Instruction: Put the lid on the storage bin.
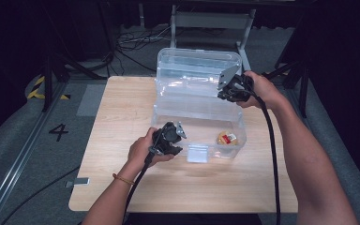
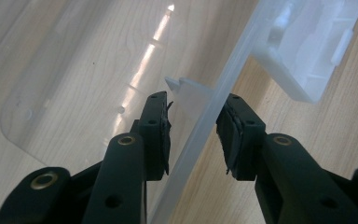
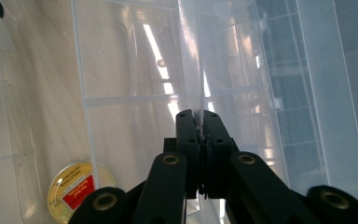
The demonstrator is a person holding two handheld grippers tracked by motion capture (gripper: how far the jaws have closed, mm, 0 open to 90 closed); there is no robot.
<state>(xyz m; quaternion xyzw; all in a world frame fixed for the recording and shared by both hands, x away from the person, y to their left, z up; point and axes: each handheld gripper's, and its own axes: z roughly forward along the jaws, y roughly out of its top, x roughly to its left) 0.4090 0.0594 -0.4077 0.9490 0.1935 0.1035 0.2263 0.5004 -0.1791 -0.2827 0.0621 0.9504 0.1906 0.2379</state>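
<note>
Seemingly to steady the clear box (image 1: pixel 168 117), its front wall is straddled, ungripped, by the parted left hand-held gripper (image 1: pixel 169 139); its raised lid (image 1: pixel 192 70) is pinched by the closed right hand-held gripper (image 1: pixel 232 89).

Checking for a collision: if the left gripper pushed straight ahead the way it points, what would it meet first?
Probably the clear box's front wall: its rim already runs between the open jaws of the left gripper, the wooden table lying beyond. Depth is unclear.
</note>
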